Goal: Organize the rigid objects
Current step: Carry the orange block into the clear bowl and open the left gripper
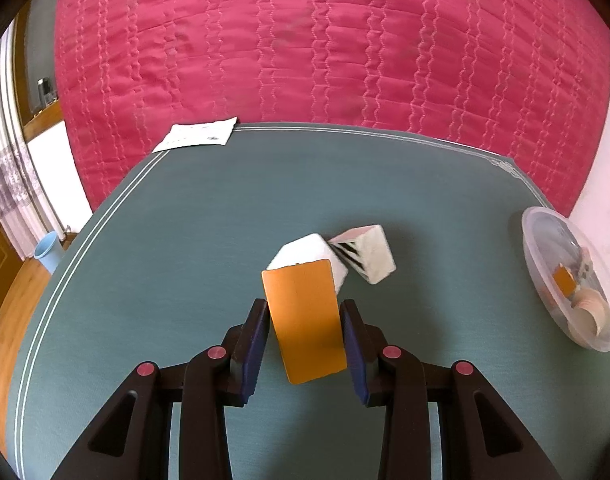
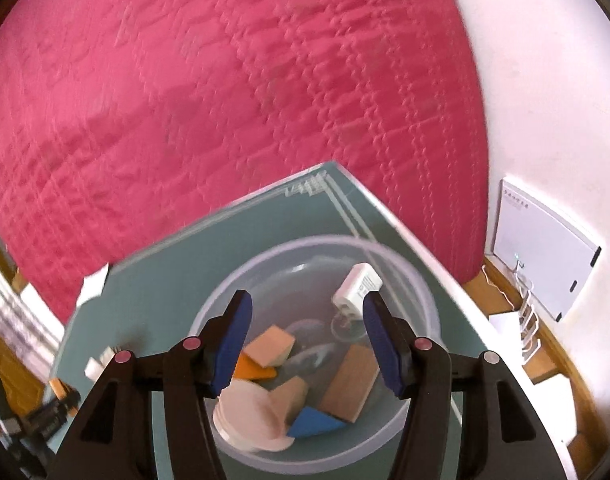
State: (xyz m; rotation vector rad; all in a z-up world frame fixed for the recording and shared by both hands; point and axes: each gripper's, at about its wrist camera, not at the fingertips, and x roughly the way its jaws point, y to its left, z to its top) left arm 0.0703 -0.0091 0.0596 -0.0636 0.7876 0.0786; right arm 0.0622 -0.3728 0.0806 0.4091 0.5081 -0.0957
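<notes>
**A:** What is the left gripper (image 1: 305,320) doing?

**B:** Its jaws are clamped on an orange block (image 1: 305,320), a flat rectangular piece standing tilted between the blue pads (image 1: 257,344). The block sits over the green table mat (image 1: 165,260), well to the left of the clear plastic bowl (image 1: 545,248).

**A:** Anything else near that block?

**B:** Two white boxes lie on the mat just beyond it, further from the bowl's side of the view than the gripper is. The nearer white box (image 1: 305,252) is partly hidden behind the block's top edge; the other, a white box with black stripes (image 1: 369,254), touches it and lies between it and the bowl.

**A:** And the right gripper (image 2: 305,332)?

**B:** It hangs directly above the bowl (image 2: 421,292), jaws spread apart with nothing pressed between the pads. A white charger plug (image 2: 355,290) lies inside the bowl by the far wall, close to the right finger (image 2: 381,340), not gripped.

**A:** What else is in the bowl?

**B:** Wooden blocks (image 2: 351,380) in plain tan, a blue wedge (image 2: 315,422), an orange piece (image 2: 253,368) and a pale round disc (image 2: 249,416) at the near side.

**A:** Beyond the bowl?

**B:** A pink quilted bedspread (image 2: 185,100) behind the mat's corner.
</notes>
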